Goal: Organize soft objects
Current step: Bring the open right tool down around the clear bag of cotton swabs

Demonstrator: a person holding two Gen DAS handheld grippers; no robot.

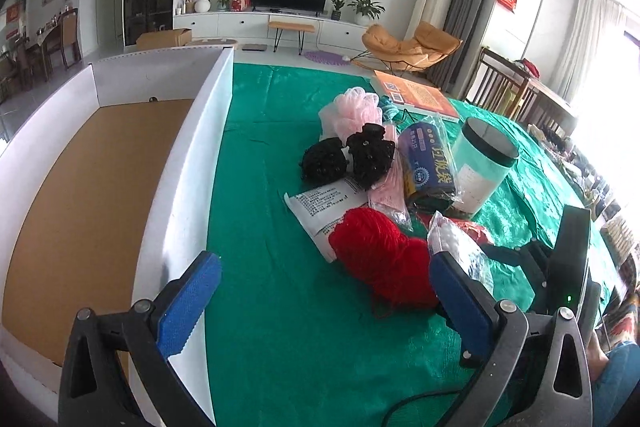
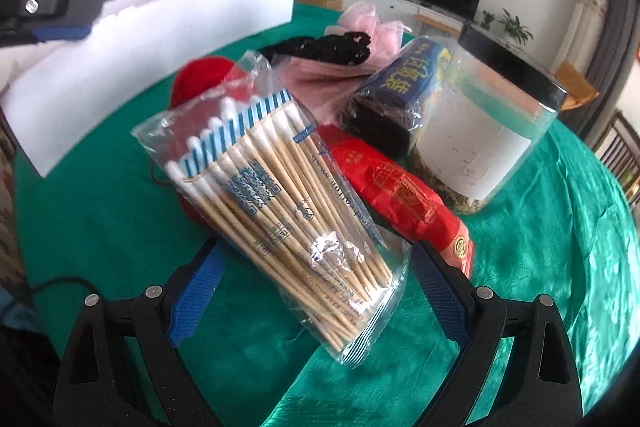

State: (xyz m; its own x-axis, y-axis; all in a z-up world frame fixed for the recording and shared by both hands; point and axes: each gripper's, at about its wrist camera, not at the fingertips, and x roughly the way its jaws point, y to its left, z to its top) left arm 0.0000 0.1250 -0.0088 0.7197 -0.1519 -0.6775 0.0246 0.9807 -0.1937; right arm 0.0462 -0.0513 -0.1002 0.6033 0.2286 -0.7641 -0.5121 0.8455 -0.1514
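Cotton swabs [image 2: 276,203], a clear bag full of them, sat right between my right gripper [image 2: 316,291] fingers, tilted up toward the camera. I couldn't tell whether the blue pads [image 2: 192,295] were actually pinching the bag or just flanking it; the jaws looked spread fairly wide with the bag's lower end between them. Just behind the bag was a red packet [image 2: 404,195] with gold print, and behind that a dark blue roll of bags [image 2: 396,87] leaning against a clear jar [image 2: 480,131] with a black lid. Red yarn [image 2: 200,79] peeked out behind the swab bag, with some black lacy stuff [image 2: 328,47] and a pink mesh pouf [image 2: 368,23] further back.

My left gripper [image 1: 324,287] was wide open and holding nothing, hovering over the green tablecloth [image 1: 272,155]. Its left finger [image 1: 188,303] sat just beside the white wall of the cardboard box [image 1: 192,155], which looked empty with a brown floor. The right finger was close to the red yarn. An orange book [image 1: 420,95] lay at the far edge of the pile.
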